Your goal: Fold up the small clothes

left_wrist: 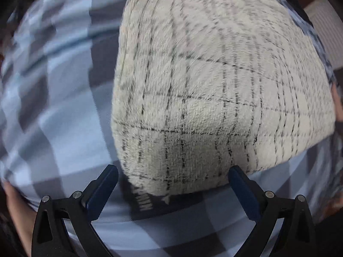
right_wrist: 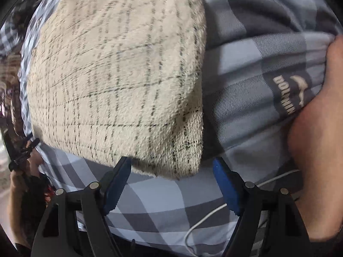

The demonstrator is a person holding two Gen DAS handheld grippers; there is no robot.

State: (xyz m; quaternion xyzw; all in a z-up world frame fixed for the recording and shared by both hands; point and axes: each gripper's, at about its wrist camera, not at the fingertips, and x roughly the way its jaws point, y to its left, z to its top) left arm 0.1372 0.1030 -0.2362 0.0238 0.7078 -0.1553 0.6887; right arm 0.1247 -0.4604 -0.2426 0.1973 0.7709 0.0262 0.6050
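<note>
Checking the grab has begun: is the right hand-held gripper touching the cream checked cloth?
Apart. The right wrist view shows the right hand-held gripper open, its blue pads either side of the cream checked cloth corner, bedsheet showing between.

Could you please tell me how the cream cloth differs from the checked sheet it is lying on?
The cream cloth looks fuzzy, with thin dark grid lines; the checked sheet looks smooth, in broad grey, blue and white blocks. The cream cloth is the smaller and lies on top; the checked sheet spreads beyond it on all sides. The checked sheet carries printed lettering; the cream cloth shows none. Both are fabric with a squared pattern.
</note>
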